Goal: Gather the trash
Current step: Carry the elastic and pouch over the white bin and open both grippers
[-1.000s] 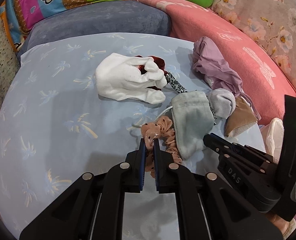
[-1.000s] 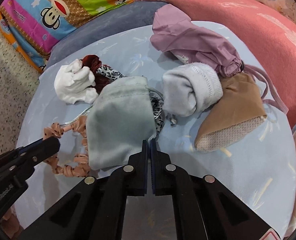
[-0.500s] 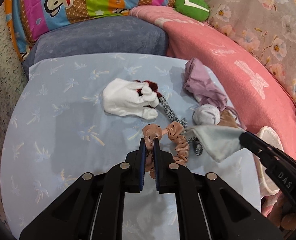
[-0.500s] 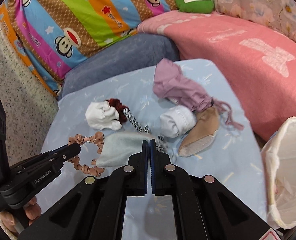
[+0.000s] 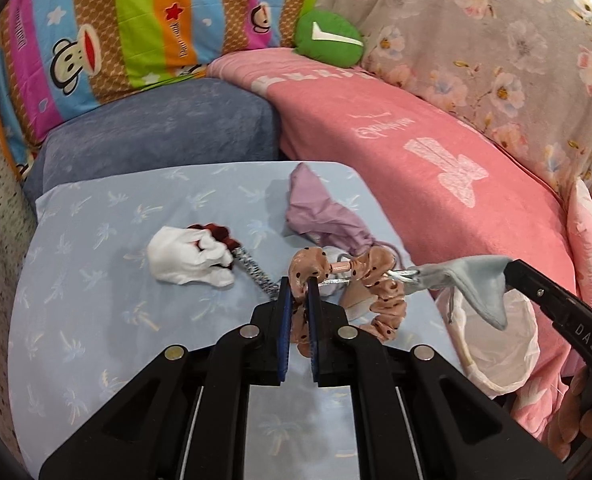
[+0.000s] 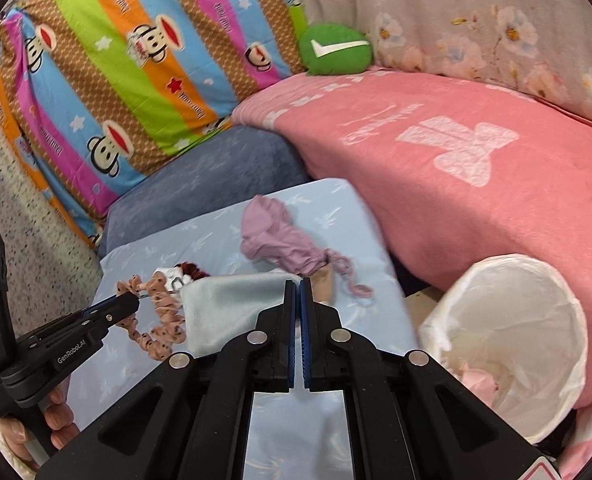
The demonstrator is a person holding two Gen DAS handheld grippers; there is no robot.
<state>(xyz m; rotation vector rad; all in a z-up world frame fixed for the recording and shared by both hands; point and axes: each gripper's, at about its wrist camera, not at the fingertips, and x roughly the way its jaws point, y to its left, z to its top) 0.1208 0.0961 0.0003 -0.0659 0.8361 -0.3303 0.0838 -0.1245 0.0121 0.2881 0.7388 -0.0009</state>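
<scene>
Pouch (image 5: 468, 280) stretched sideways, mouth leftward

Beyond my reach a striped monkey-print quilt (image 5: 128, 28) stands behind a blue-grey velvet cushion (image 5: 156, 132). A round green pillow with a white tick (image 5: 328, 40) rests on the pink towelling blanket (image 5: 416, 152).

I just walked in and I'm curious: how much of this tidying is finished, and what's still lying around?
Partly done. The lined bin already holds something pink at the bottom. In hand: the left gripper is shut on a dotted scrunchie, and the right gripper on a grey pouch, both lifted off the blue sheet. Left there: a white cloth, a purple bag and a tan piece.
</scene>
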